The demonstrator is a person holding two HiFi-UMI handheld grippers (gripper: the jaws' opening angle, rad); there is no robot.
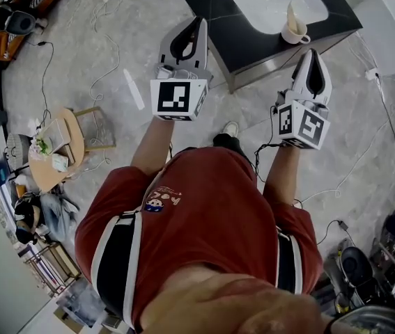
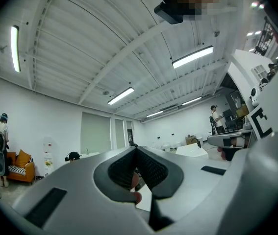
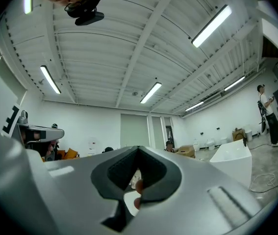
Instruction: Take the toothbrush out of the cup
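The cup (image 1: pixel 296 32) stands on the dark tabletop (image 1: pixel 249 44), at the near right rim of the white basin (image 1: pixel 270 2). The toothbrush (image 1: pixel 291 12) sticks up out of the cup and seems to lean slightly to the far side. The right tool (image 1: pixel 312 54) is much the nearer, with the cup just beyond its tip and a little to the left. The left tool (image 1: pixel 198 23) is well off to the left. Both tools are closed and empty, so the right one would have to open before reaching for the handle.

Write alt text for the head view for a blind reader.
A person in a red shirt holds a white left gripper and right gripper, jaws shut, towards a dark counter where a white cup holds a pale toothbrush.
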